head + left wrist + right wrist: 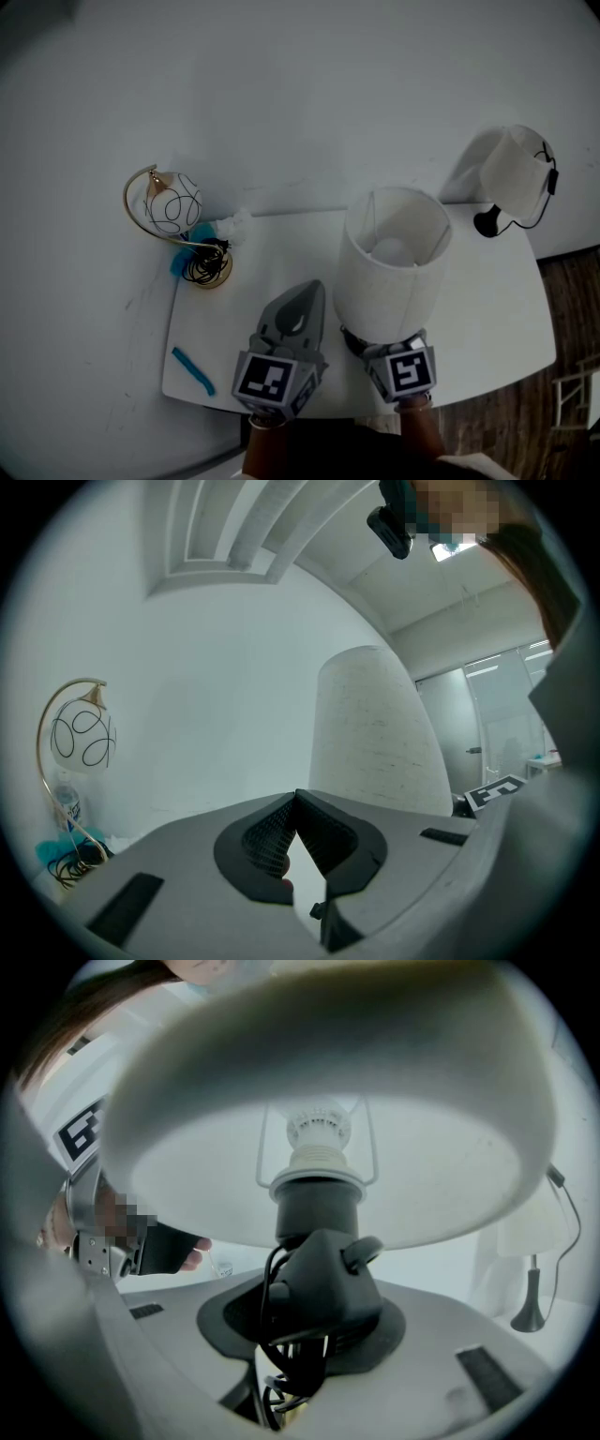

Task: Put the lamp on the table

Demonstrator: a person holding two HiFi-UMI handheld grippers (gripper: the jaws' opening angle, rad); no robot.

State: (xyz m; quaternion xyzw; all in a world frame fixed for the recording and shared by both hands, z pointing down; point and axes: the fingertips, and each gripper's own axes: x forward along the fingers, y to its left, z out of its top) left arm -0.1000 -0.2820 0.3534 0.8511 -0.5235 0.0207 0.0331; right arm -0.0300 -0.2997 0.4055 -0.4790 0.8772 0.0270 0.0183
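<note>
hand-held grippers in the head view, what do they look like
The left hand-held gripper and the right hand-held gripper are grey moulded shells. Each carries a cube with black-and-white square markers at its rear. The left gripper view shows black ribbed pads lining the jaws.

Left gripper closed empty, right gripper clamped, both level.

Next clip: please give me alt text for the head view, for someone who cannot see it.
The right gripper grips the base of a white-shaded lamp, held upright at the near edge of a white table. The left gripper is beside it, fingers shut and empty. A gold-arc globe lamp stands far left, a small white lamp far right.
</note>
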